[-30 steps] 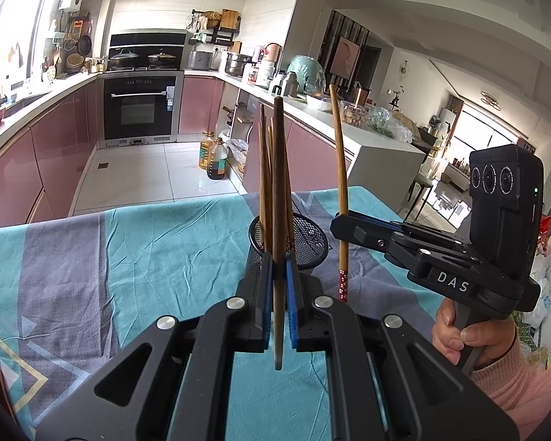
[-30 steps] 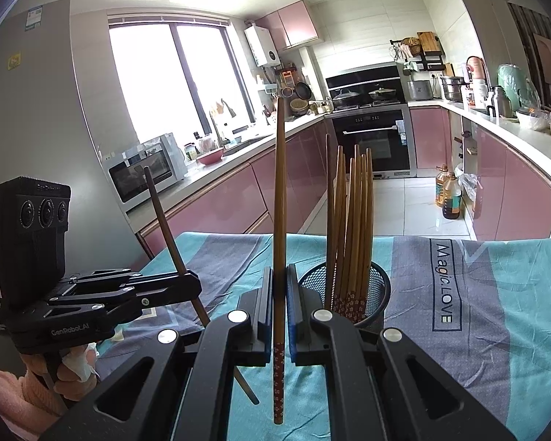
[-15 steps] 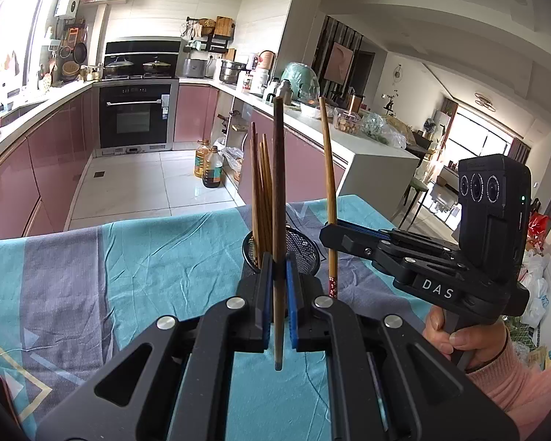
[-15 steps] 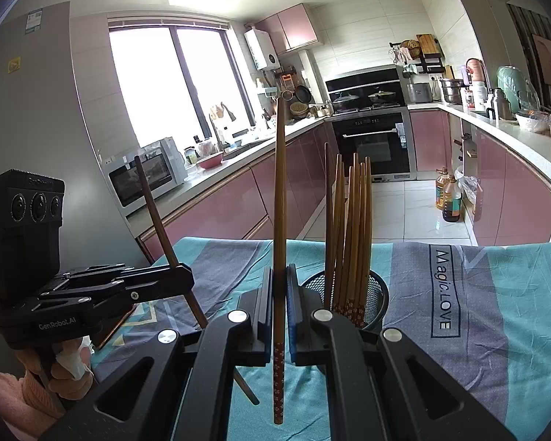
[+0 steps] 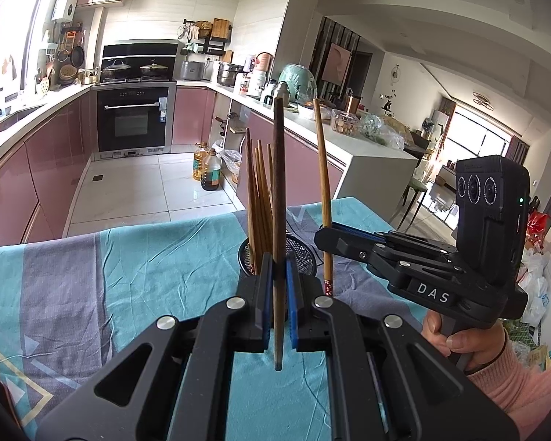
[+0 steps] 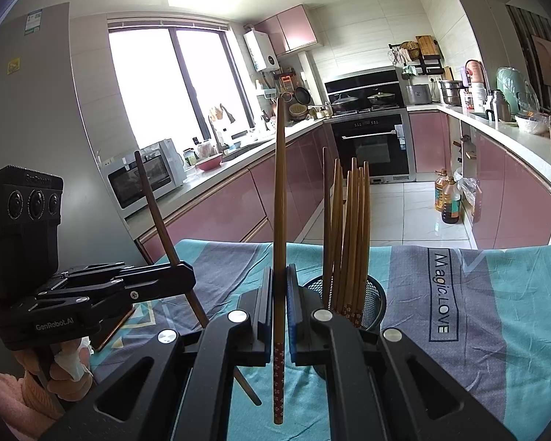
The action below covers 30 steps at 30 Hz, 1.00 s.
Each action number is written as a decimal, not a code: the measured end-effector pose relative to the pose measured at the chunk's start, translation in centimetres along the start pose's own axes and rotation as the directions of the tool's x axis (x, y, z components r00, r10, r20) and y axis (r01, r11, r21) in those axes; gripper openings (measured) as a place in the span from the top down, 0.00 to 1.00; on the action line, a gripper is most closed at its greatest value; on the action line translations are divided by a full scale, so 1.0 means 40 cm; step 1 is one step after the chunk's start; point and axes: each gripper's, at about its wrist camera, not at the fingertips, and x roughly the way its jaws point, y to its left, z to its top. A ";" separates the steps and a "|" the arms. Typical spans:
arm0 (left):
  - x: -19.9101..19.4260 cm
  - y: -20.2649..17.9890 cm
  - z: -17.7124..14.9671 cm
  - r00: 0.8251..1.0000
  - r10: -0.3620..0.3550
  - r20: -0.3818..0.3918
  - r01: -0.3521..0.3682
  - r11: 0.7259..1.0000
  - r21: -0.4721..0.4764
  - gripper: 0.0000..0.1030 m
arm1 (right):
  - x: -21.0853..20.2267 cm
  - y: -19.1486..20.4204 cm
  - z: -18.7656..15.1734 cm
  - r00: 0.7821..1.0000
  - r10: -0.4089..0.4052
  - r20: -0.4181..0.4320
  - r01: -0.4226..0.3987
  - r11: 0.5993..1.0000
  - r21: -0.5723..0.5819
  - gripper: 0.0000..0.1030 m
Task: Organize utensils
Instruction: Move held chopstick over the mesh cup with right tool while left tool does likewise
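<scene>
Chopsticks [image 6: 349, 235] stand bundled upright in a black mesh holder [image 6: 373, 294] on the table, toward its far edge, their patterned ends down inside the cup. In the left wrist view the same bundle [image 5: 259, 198] rises from the holder [image 5: 305, 253] just behind the gripper's blue pads.

The left gripper [image 5: 278, 286] is clamped on 1 dark chopstick [image 5: 278, 183], held nearly upright in its own view, its lower end hanging below the pads over the cloth. From the right wrist view that gripper [image 6: 187, 279] sits toward the table's left edge, and its chopstick [image 6: 158, 220] leans away from the holder.

The right gripper [image 6: 279, 294] is closed on 1 lighter chopstick [image 6: 280, 202], upright, with its flower-patterned end pointing down. In the left wrist view this gripper [image 5: 321, 237] holds the chopstick [image 5: 322, 169] just beside the holder, on its right.

The table is covered by a teal and grey cloth [image 6: 496, 294] printed with "Magic.LOVE". A hand in a pink sleeve [image 5: 459, 338] grips the right tool's handle.
</scene>
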 end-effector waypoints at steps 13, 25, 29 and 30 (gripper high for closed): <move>-0.003 -0.007 0.012 1.000 -0.011 0.004 0.011 1.000 0.003 0.93 | 0.003 -0.002 0.011 1.000 -0.004 0.006 0.004 1.000 0.004 0.94; -0.011 -0.012 0.022 1.000 -0.019 0.012 0.019 1.000 0.010 0.93 | 0.008 -0.008 0.016 1.000 -0.008 0.011 0.008 1.000 0.008 0.94; -0.011 -0.013 0.022 1.000 -0.019 0.013 0.019 1.000 0.009 0.93 | 0.010 -0.010 0.016 1.000 -0.009 0.011 0.009 1.000 0.009 0.94; -0.012 -0.014 0.023 1.000 -0.019 0.014 0.019 1.000 0.011 0.93 | 0.010 -0.011 0.017 1.000 -0.010 0.012 0.010 1.000 0.009 0.94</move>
